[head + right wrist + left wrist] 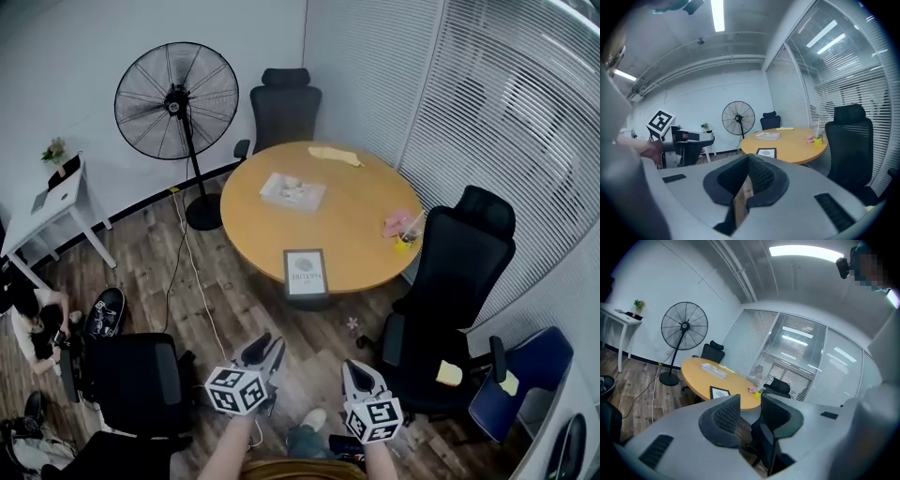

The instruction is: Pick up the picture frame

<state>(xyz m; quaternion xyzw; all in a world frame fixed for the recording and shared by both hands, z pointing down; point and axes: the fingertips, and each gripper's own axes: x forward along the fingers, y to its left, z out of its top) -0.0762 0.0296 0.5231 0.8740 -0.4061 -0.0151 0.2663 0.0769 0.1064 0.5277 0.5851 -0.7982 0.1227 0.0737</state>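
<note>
Well beyond left hand-held gripper (268,343) and right hand-held gripper (355,368), picture frame (306,273).

From the head camera we look steeply down from high up, the round desk (356,197) mid-frame and far below. Our cameras on the left hand-held gripper (750,401) and right hand-held gripper (747,158) look nearly level along their jaws, low and well back from the desk. All three views share the desk and the fan (176,89).

Office meeting room: round table (356,202), swivel chairs (286,108), blind-covered glass walls (506,103).
</note>
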